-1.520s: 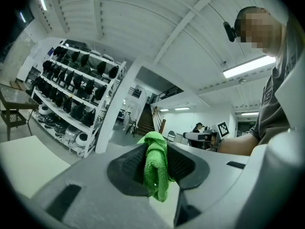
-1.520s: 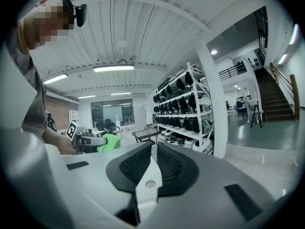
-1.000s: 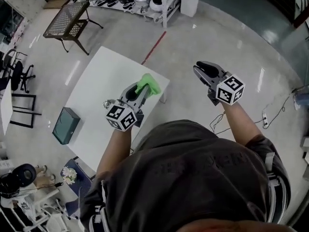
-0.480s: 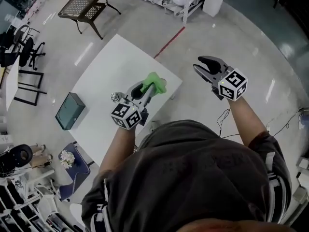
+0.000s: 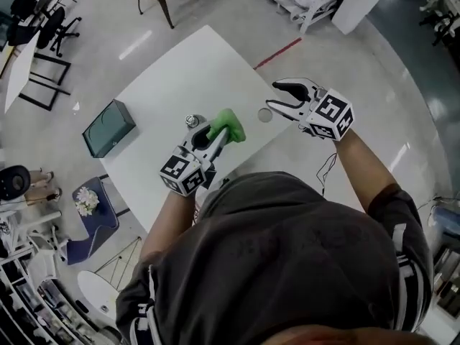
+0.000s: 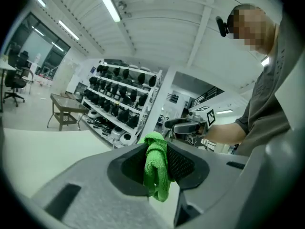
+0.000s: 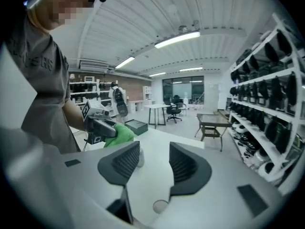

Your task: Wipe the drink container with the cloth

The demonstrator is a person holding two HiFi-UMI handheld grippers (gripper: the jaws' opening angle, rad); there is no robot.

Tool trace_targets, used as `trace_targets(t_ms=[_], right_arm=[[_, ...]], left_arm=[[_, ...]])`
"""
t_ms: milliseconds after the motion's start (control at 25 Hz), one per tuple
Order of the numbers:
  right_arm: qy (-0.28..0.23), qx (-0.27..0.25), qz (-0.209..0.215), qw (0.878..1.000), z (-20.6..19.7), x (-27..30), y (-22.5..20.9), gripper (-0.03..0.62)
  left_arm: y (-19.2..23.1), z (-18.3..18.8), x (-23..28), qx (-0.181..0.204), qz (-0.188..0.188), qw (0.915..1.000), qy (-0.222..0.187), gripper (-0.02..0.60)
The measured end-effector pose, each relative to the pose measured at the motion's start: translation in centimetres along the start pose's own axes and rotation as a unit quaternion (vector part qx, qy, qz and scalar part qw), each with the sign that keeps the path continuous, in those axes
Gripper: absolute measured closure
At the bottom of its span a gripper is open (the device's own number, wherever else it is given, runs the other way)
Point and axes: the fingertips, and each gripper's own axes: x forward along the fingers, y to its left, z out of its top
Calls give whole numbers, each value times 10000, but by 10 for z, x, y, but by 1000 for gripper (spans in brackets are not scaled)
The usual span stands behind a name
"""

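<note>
A small clear drink container [image 5: 191, 121] with a metal top stands on the white table [image 5: 172, 77]. My left gripper [image 5: 218, 133] is shut on a bright green cloth [image 5: 229, 125], held just right of the container; the cloth [image 6: 156, 168] hangs pinched between the jaws of the left gripper [image 6: 158, 152]. My right gripper [image 5: 274, 98] hovers over the table's near right corner with its jaws opening and nothing between them. In the right gripper view [image 7: 155, 157] the container [image 7: 139, 157] is half hidden behind the left jaw, with the cloth [image 7: 120, 134] beyond it.
A small round lid [image 5: 265, 115] lies on the table just under the right gripper, and shows again as the lid [image 7: 160, 205]. A dark green box [image 5: 108, 128] sits at the table's left edge. Chairs, a bench and helmet shelves [image 6: 119, 113] stand around on the floor.
Both grippers have moved forward over the table. The right gripper came in from beside the table to above its corner and its jaws have spread wider. The left still holds the cloth.
</note>
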Motion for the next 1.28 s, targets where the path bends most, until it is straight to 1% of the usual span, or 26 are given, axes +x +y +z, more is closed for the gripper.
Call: trace_targets(t_ms=[120, 200, 280, 360, 480, 600, 680, 720, 920, 960, 1040, 1280], right_arm=[[322, -383, 646, 9967, 1, 57, 25, 396], [555, -630, 1043, 9910, 0, 94, 43, 385], [823, -932, 1426, 9819, -3, 130, 65, 373], [1136, -1262, 1744, 9699, -10, 163, 88, 364], [1613, -1646, 2043, 9514, -25, 205, 111, 342], [2067, -1923, 2184, 9341, -41, 239, 122, 311], [2303, -2084, 2221, 9242, -54, 255, 125, 293], [2393, -2103, 2219, 9216, -60, 261, 126, 289], [2627, -2111, 2110, 9175, -82, 286, 126, 292], [2644, -2149, 2110, 9162, -84, 289, 127, 298], [2611, -2223, 2128, 9150, -86, 293, 129, 336], [2504, -2123, 2148, 9198, -87, 292, 125, 339]], left_arm=[[18, -13, -36, -112, 429, 9990, -72, 483], [32, -22, -59, -179, 712, 9972, -109, 483], [46, -30, -85, -256, 995, 9946, -149, 483], [57, -40, -111, -347, 1276, 9911, -163, 483], [73, -52, -142, -507, 1656, 9848, -137, 483], [85, -60, -164, -644, 1905, 9795, -129, 483], [91, -67, -173, -667, 1944, 9786, -138, 483], [93, -70, -176, -658, 1931, 9789, -141, 483], [106, -76, -185, -757, 1935, 9781, -147, 483], [108, -75, -186, -776, 1949, 9776, -141, 483], [111, -74, -185, -775, 1938, 9779, -125, 483], [117, -72, -176, -710, 1777, 9815, -90, 483]])
